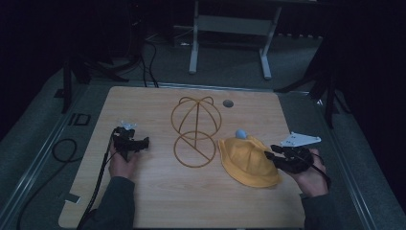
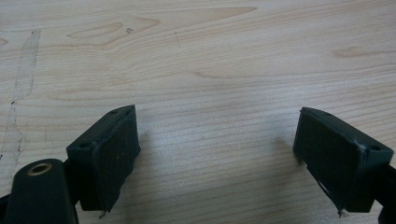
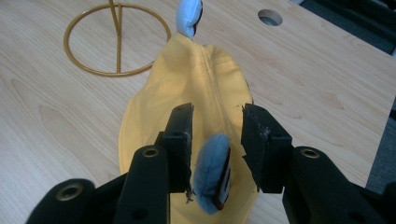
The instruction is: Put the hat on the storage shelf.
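Jaws of right tool (image 3: 217,140) (partly open) straddle hat's (image 3: 196,88) blue ear (image 3: 211,172).

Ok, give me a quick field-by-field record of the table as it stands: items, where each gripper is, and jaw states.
surface: wooden table
centre item: gold wire stand, lying flat
right item: yellow hat, with pale blue ears
left gripper: jaws wide open over bare wood, touching nothing
right gripper: jaws open, straddling the hat's near blue ear, not closed on it
table hole: round cutout near the far edge
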`<action>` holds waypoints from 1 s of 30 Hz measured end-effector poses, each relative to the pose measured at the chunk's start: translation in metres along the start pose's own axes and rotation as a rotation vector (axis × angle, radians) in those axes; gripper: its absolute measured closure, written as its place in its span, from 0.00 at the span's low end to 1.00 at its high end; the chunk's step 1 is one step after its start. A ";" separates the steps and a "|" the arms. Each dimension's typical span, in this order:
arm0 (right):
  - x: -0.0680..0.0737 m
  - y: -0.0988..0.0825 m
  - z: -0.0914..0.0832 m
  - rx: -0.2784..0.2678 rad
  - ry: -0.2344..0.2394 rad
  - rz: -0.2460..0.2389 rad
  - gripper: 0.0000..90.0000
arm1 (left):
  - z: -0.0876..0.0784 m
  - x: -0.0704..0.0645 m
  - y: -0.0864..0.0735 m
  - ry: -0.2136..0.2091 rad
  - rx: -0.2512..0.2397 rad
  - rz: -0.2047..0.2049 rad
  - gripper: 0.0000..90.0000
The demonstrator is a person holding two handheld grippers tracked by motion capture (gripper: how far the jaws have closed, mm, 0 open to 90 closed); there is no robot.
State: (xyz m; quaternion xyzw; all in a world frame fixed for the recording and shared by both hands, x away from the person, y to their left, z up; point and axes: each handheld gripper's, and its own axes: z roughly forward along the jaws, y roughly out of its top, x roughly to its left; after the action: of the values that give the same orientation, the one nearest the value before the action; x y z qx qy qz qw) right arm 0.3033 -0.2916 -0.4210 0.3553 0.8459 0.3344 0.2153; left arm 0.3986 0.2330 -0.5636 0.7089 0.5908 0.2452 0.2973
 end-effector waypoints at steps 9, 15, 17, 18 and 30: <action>-0.006 0.009 0.009 0.057 0.036 -0.011 0.69 | 0.000 0.000 0.000 0.000 0.000 0.000 0.16; -0.006 0.018 0.015 0.100 0.045 -0.040 0.69 | 0.000 0.000 0.000 0.000 0.000 0.000 0.16; -0.006 0.022 0.017 0.111 0.051 -0.048 0.69 | 0.000 0.000 0.000 0.000 0.000 0.000 0.16; -0.006 0.023 0.018 0.121 0.052 -0.052 0.69 | 0.000 0.000 0.000 0.000 0.000 0.000 0.16; -0.004 0.038 0.035 0.204 0.084 -0.094 0.66 | 0.000 0.000 0.000 0.000 -0.001 -0.001 0.16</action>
State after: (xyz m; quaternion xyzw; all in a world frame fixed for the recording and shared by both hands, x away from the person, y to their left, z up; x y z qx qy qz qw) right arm 0.3442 -0.2602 -0.4172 0.3210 0.8995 0.2509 0.1578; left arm 0.3986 0.2330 -0.5636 0.7085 0.5910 0.2453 0.2977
